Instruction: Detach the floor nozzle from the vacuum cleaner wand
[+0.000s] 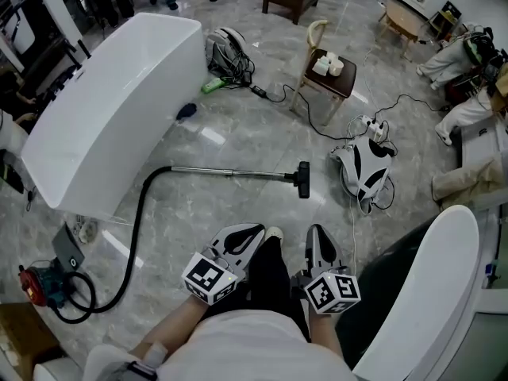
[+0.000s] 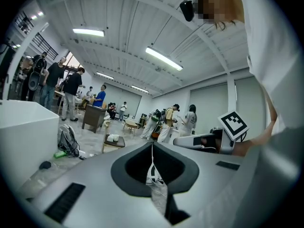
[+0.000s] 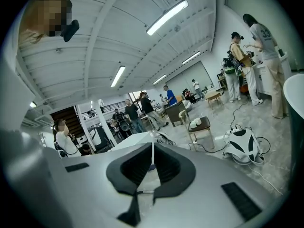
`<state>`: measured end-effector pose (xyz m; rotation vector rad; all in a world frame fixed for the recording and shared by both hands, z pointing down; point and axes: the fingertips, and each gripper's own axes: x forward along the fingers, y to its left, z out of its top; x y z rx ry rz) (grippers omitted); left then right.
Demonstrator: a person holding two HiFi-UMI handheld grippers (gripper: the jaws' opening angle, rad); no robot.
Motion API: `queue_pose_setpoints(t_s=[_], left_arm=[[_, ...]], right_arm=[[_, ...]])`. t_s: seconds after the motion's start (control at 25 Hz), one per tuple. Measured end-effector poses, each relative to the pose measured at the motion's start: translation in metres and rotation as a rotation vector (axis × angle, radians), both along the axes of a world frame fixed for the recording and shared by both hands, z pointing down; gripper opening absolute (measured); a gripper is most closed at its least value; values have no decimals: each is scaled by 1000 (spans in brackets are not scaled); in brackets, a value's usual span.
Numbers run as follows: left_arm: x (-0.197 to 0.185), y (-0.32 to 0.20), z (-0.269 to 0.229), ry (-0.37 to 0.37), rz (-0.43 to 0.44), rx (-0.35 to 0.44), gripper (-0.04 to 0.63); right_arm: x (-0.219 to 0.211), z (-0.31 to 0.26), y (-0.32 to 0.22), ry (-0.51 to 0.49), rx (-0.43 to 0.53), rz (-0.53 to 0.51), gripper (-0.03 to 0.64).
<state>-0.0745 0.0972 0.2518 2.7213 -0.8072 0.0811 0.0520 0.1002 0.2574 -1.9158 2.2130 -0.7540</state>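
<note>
The vacuum's metal wand (image 1: 230,173) lies flat on the marble floor. The black floor nozzle (image 1: 302,179) is joined to its right end. From the wand's left end a black hose (image 1: 136,232) curves down to the red vacuum body (image 1: 36,286). My left gripper (image 1: 255,230) and right gripper (image 1: 315,230) hover side by side close to my body, nearer than the nozzle and apart from it. Both are shut with nothing between the jaws. In the left gripper view the jaws of the left gripper (image 2: 152,144) meet; the right gripper (image 3: 152,144) looks the same in its own view.
A long white bathtub (image 1: 119,109) stands at the left, beyond the wand. A wooden chair (image 1: 329,74) with cups, a white-and-black device (image 1: 363,169) with cables, and a backpack (image 1: 226,50) lie further out. A white curved tub rim (image 1: 436,292) is at my right. People stand in the background.
</note>
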Motion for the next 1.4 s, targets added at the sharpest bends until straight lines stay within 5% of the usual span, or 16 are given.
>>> queue_pose_setpoints(t_s=[0.88,1.4], left_arm=[[84,-142,-12,7,-161,52,14],[103,-180,-8,-10,-136,71,14]], right_arm=[[90,-3,-156,4,62,-166,21],[109,16,-188,-4,46,-194,21]])
